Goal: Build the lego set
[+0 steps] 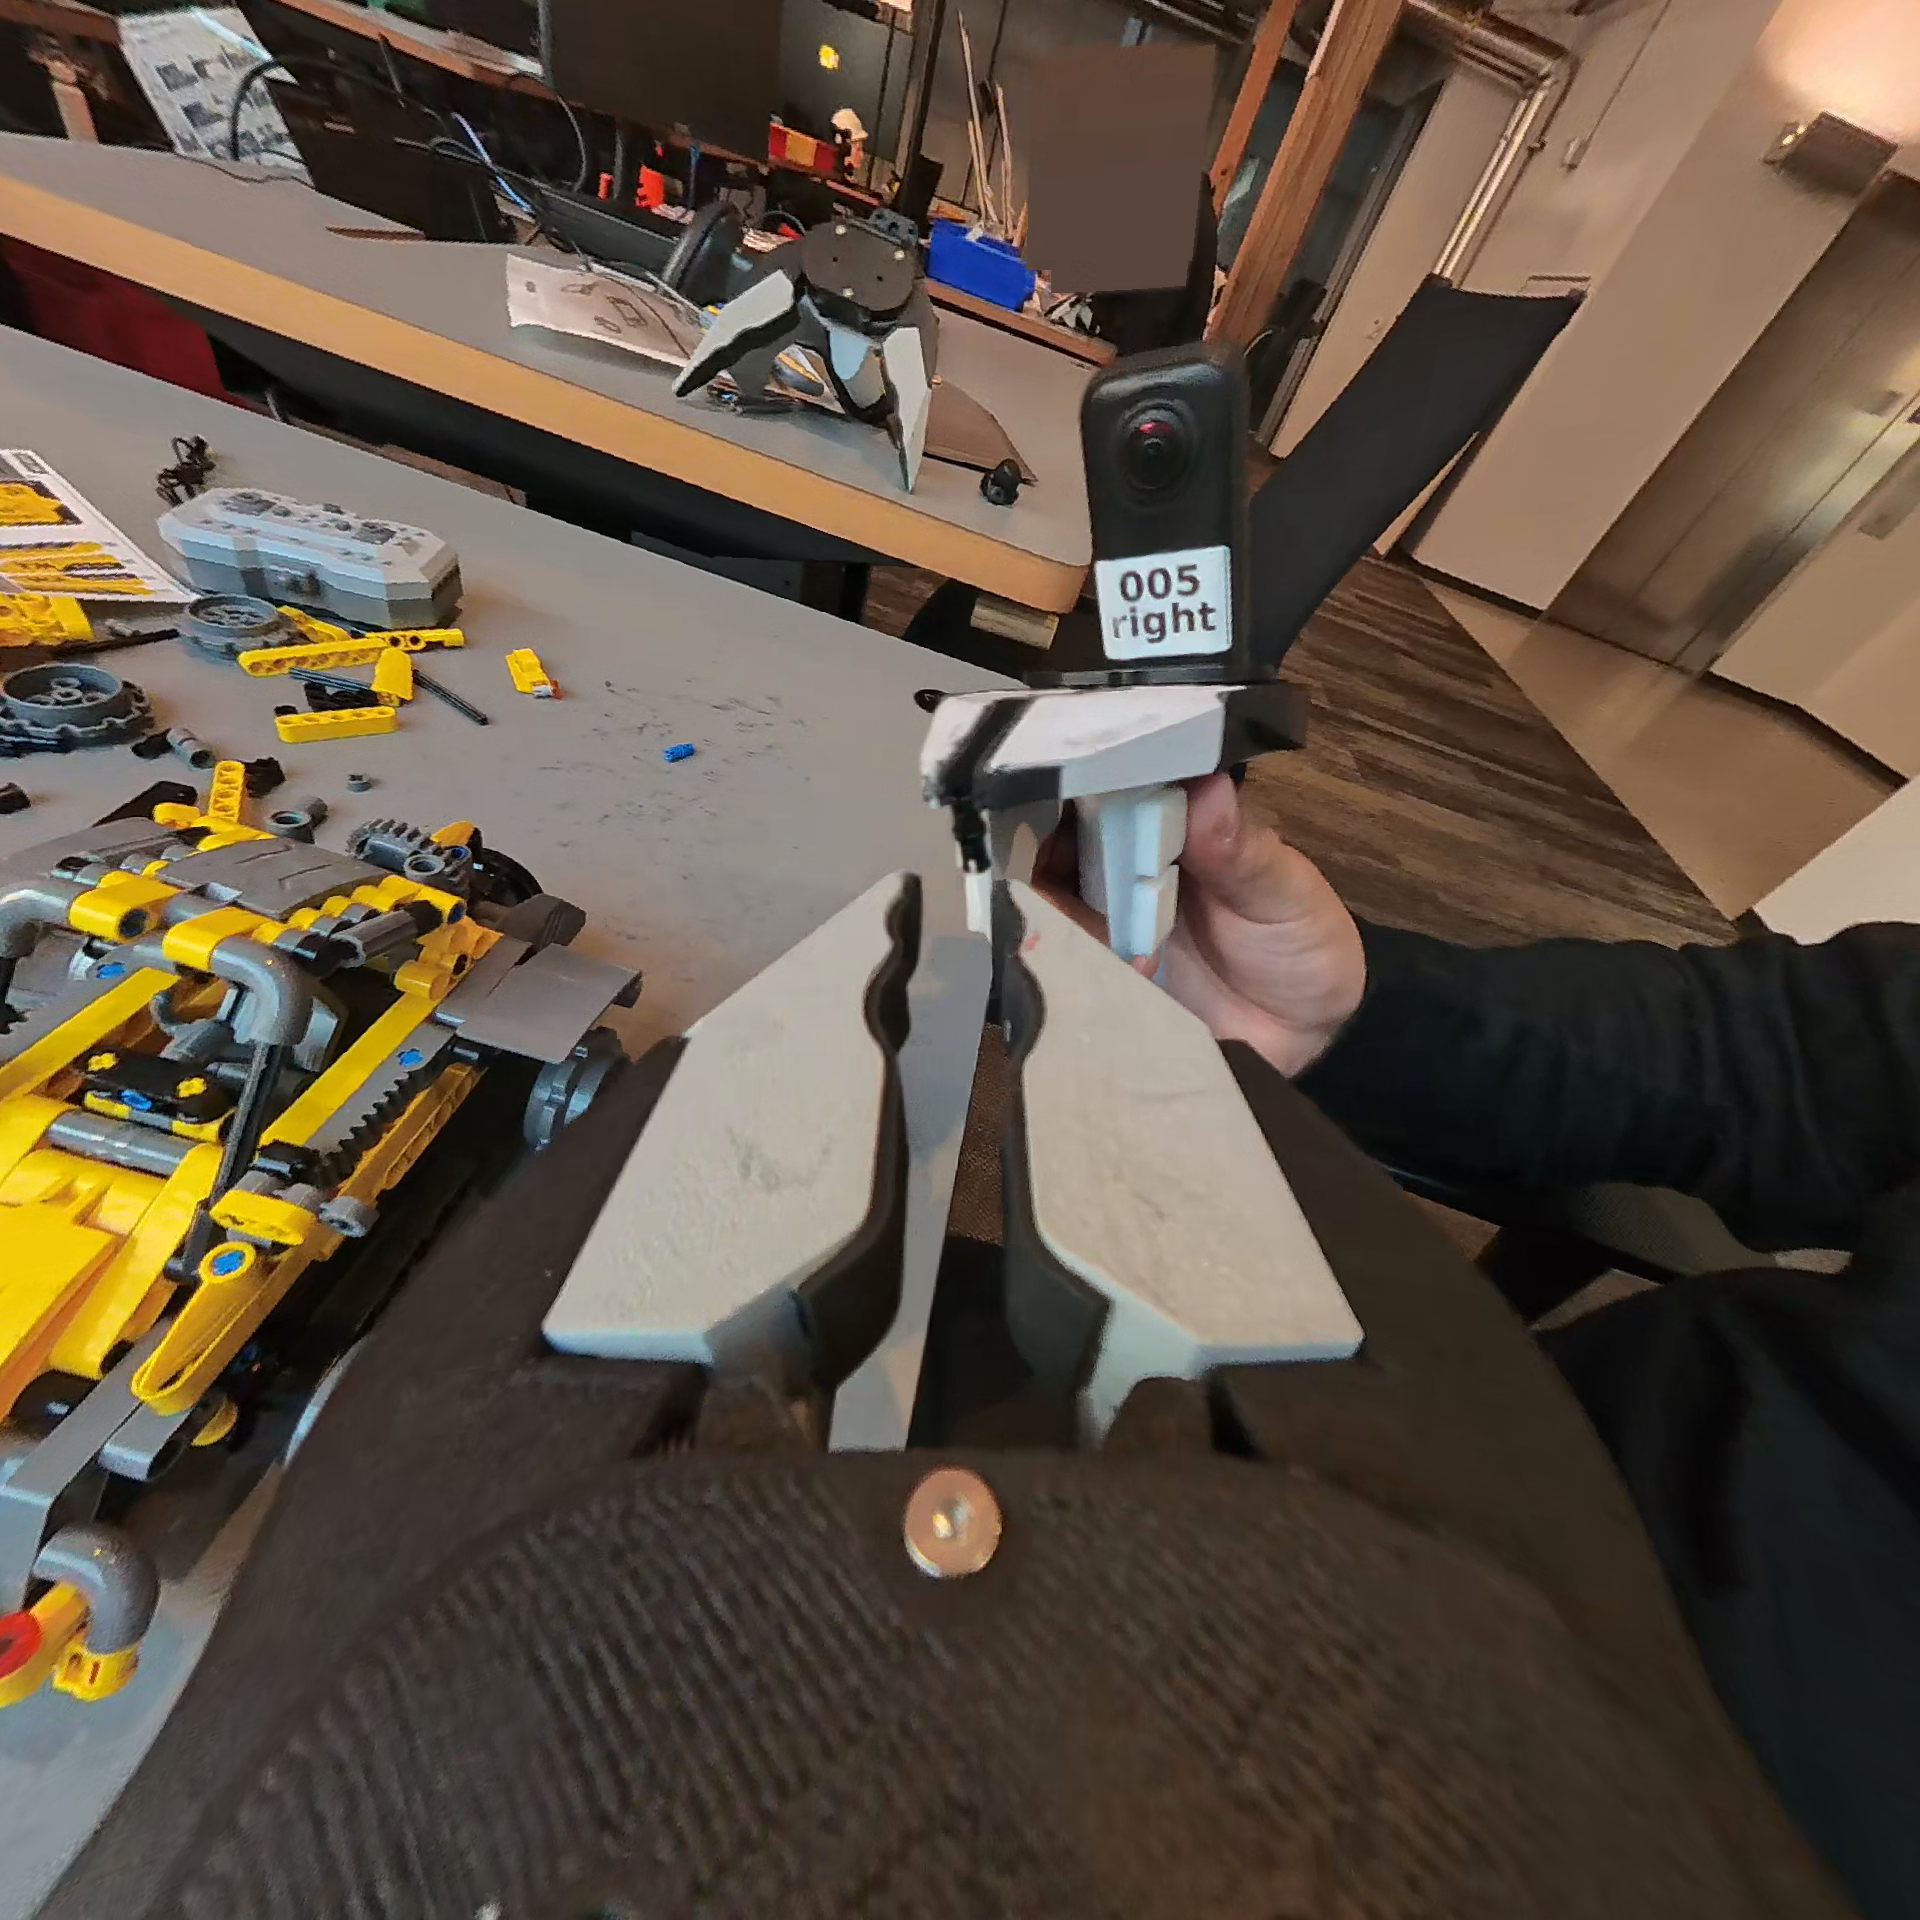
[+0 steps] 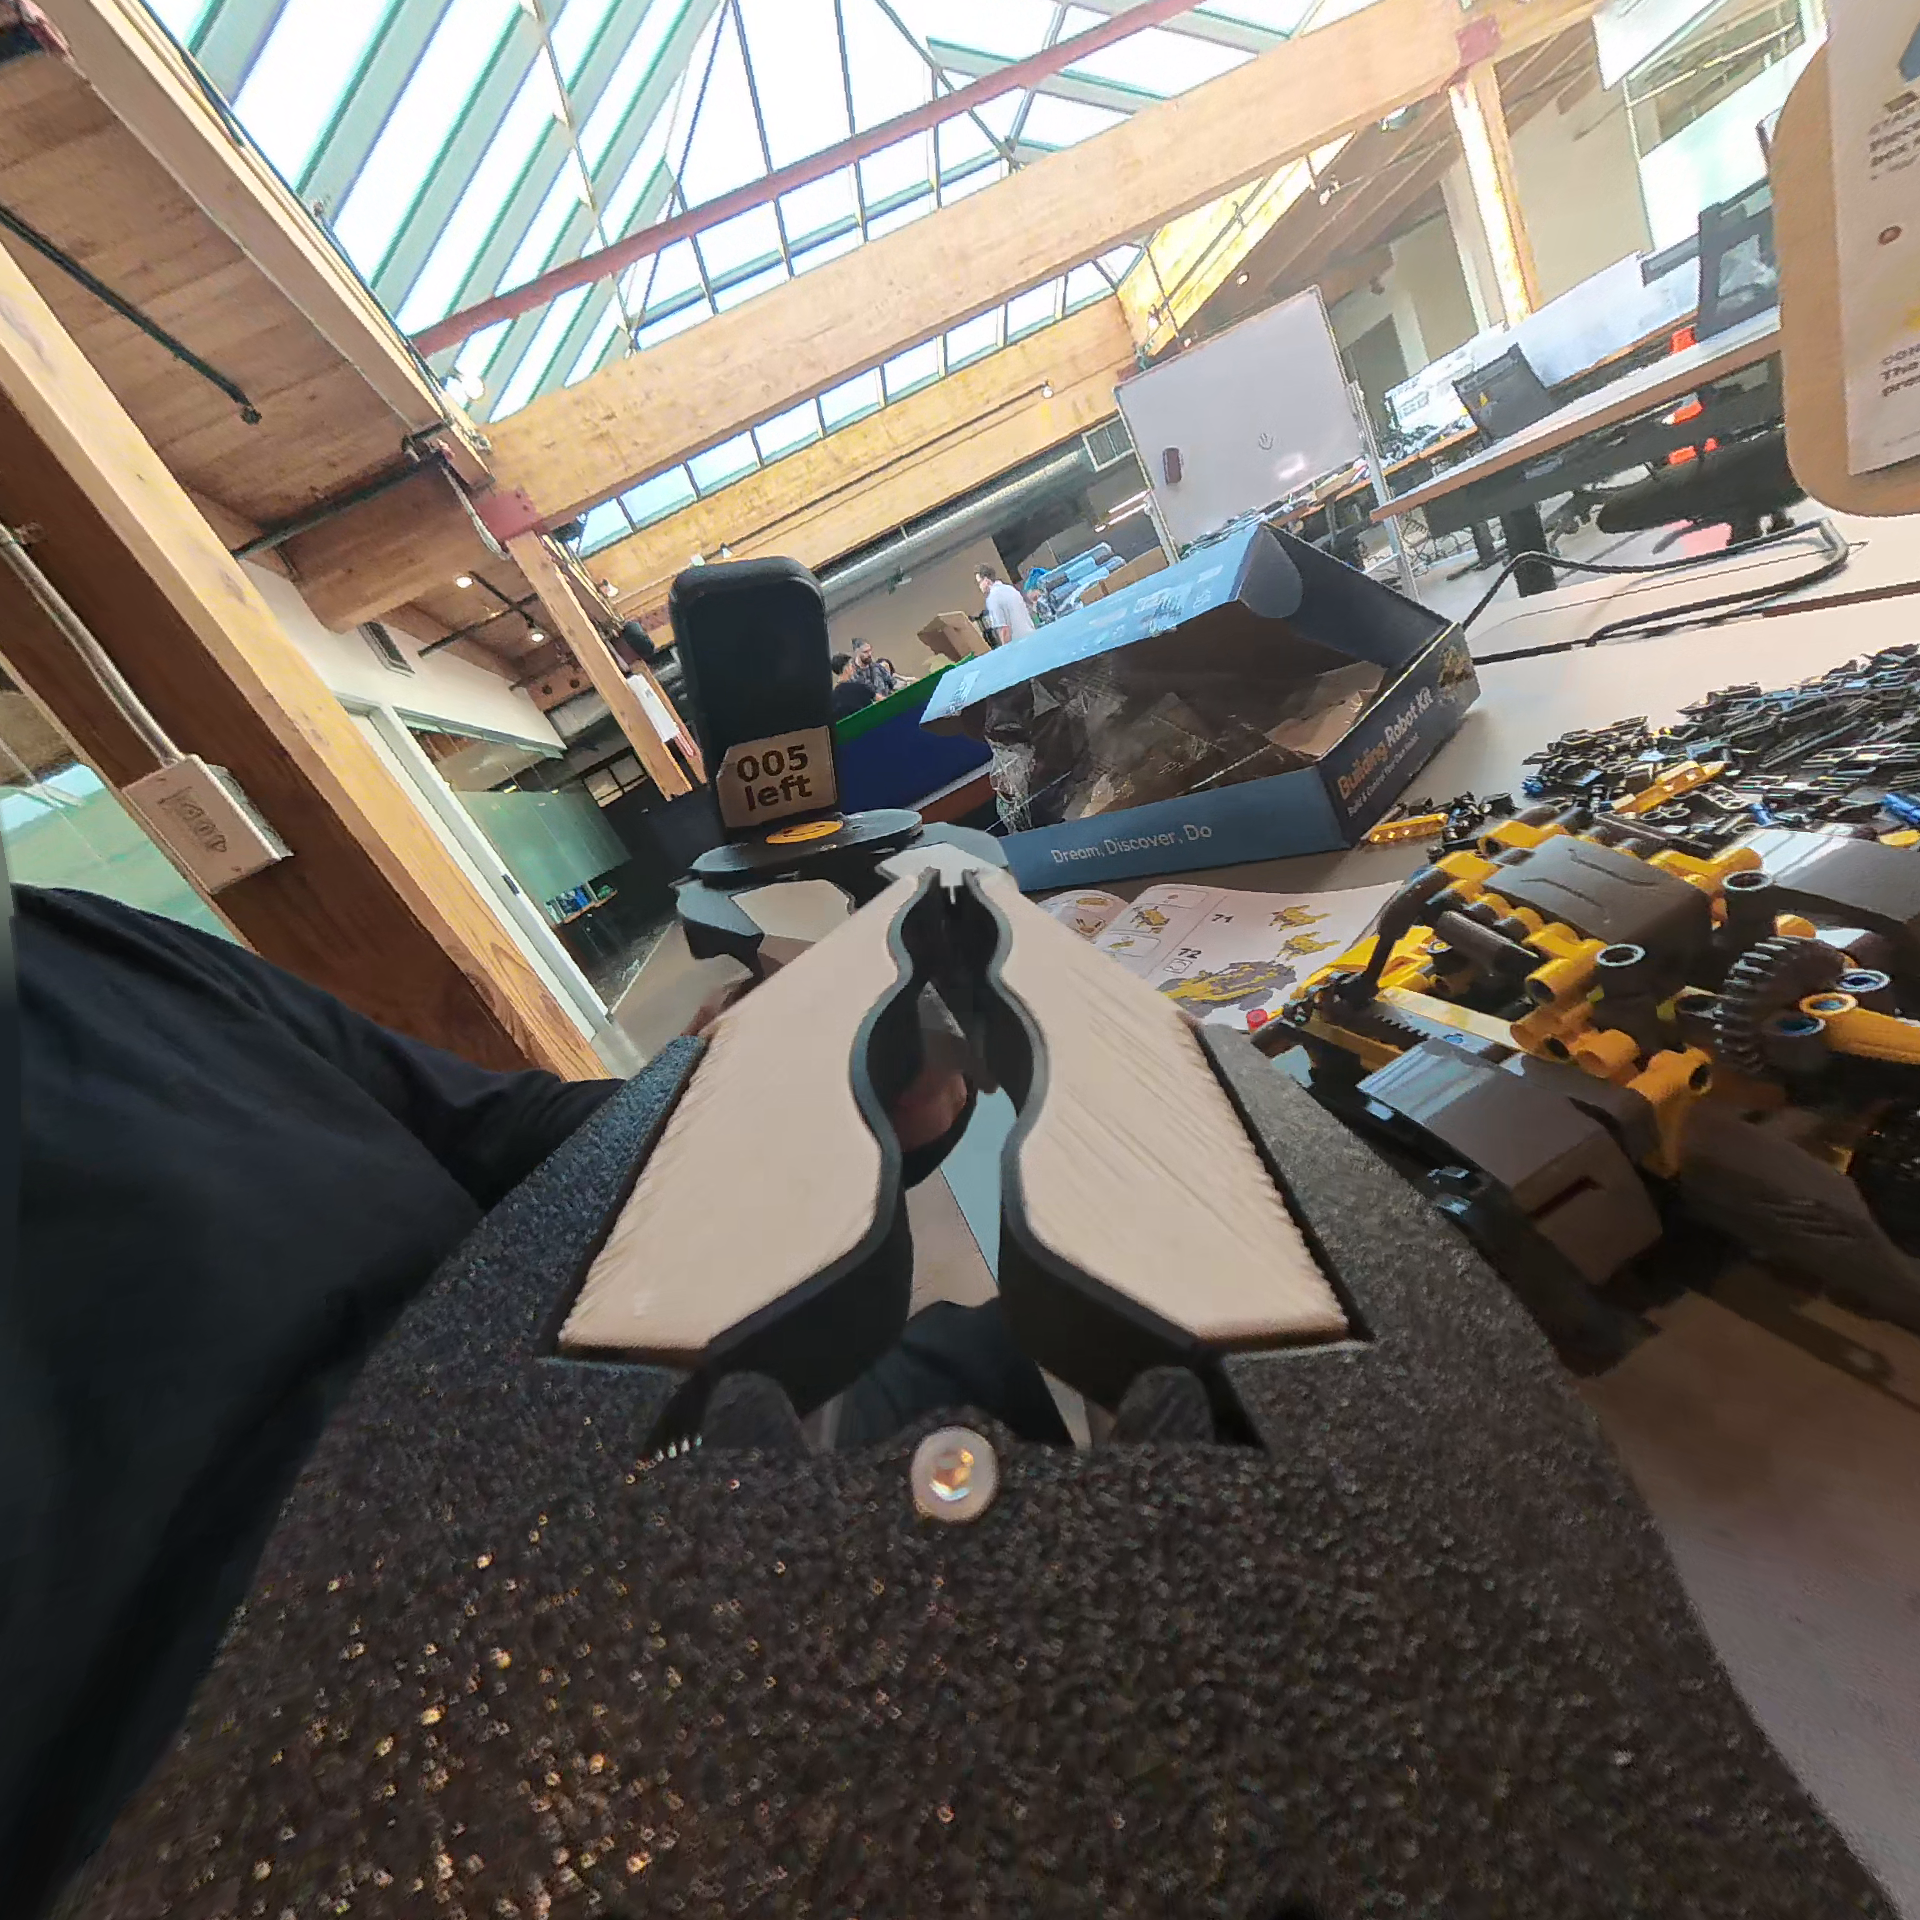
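In the left wrist view the left gripper (image 1: 961,914) fills the lower centre, its two grey fingers drawn close with only a thin gap at the tips; nothing can be made out between them, and whether the tips truly meet is hard to judge. Just beyond those tips, right of centre, the right gripper (image 1: 971,821) is seen side-on, a person's hand (image 1: 1247,935) wrapped around its handle; its own tips are small and partly hidden behind the left fingers.

In the right wrist view the right gripper (image 2: 954,888) appears clenched, tips touching or nearly so, with a tiny pale piece (image 2: 951,883) at the very tip, too small to identify. The left gripper's body sits straight behind, mostly covered.

The yellow and grey brick vehicle (image 1: 208,1091) lies at the left edge of the grey table (image 1: 727,727), cut off by the frame. Loose bricks (image 1: 332,665) scatter across the upper left. An open blue box (image 2: 1226,727) stands in the upper middle of the right view
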Tool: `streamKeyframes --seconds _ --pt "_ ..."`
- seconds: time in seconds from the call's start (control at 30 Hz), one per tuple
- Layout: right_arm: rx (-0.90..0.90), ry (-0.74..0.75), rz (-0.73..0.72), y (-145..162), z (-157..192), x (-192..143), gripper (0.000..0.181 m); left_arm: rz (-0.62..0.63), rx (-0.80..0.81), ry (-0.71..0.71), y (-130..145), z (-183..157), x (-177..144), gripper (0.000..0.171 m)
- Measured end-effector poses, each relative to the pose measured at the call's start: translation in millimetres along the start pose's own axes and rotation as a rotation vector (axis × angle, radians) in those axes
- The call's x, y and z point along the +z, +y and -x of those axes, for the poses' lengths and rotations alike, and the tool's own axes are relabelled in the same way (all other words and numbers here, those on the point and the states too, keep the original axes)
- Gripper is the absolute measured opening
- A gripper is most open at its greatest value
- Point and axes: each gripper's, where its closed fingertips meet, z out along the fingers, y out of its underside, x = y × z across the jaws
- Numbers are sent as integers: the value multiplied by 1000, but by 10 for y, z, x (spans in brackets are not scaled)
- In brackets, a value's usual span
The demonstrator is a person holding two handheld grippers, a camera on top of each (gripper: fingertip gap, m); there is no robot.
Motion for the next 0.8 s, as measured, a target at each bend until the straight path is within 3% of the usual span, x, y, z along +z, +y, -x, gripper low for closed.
streamKeyframes --seconds 0.3,0.47,0.57,0.67,0.8 --pt "-45 39 38 64 -26 -15 4 7 42 -5 0 17 2 1" --pt "-174 114 225 140 -67 -117 2 140 294 -182 147 190 -22 1" --pt "-271 196 348 198 -148 -190 17 175 395 -214 193 176 -6 1" --pt "-364 201 435 240 -96 -227 3 194 476 -220 236 138 18 1" --pt "-433 192 530 332 -50 -229 13 215 528 -207 292 89 46 1"
